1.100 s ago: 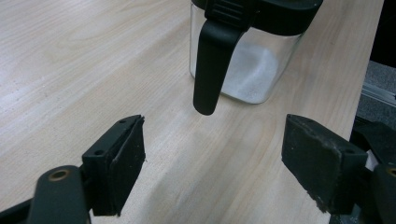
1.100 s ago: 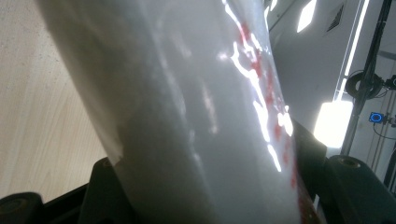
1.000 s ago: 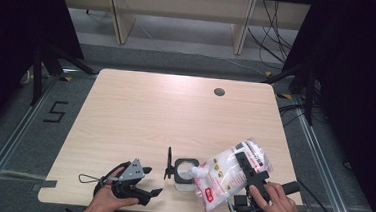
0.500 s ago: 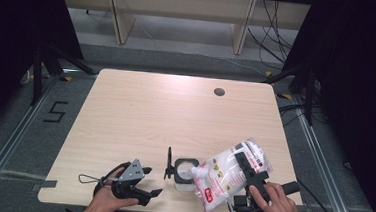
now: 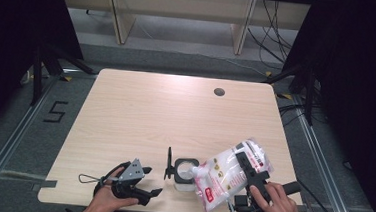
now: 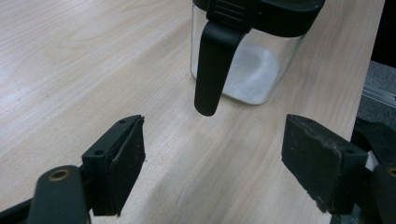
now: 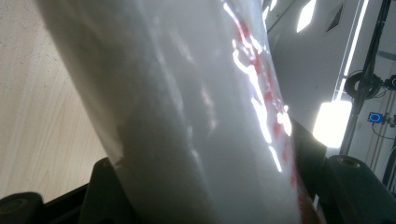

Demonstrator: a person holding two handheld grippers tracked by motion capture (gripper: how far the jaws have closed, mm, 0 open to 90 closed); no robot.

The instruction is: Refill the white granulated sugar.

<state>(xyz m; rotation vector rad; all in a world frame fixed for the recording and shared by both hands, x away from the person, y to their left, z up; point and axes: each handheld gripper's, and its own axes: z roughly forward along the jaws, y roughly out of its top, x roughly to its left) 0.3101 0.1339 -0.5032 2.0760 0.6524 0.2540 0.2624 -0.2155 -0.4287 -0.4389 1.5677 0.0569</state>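
Note:
A small glass jar stands near the table's front edge, its black lid flipped up on its left side. White powder lies in the jar, and a black lid clasp hangs in front of it. My right gripper is shut on a white bag with red print, tilted so that its spout reaches over the jar's mouth. The bag sits between the right gripper's jaws. My left gripper rests on the table left of the jar, open, with nothing between the jaws.
The light wooden table has a round cable hole at the back right. Its front edge runs just below both hands. A floor mark "5" lies to the left, and shelf legs and cables stand behind the table.

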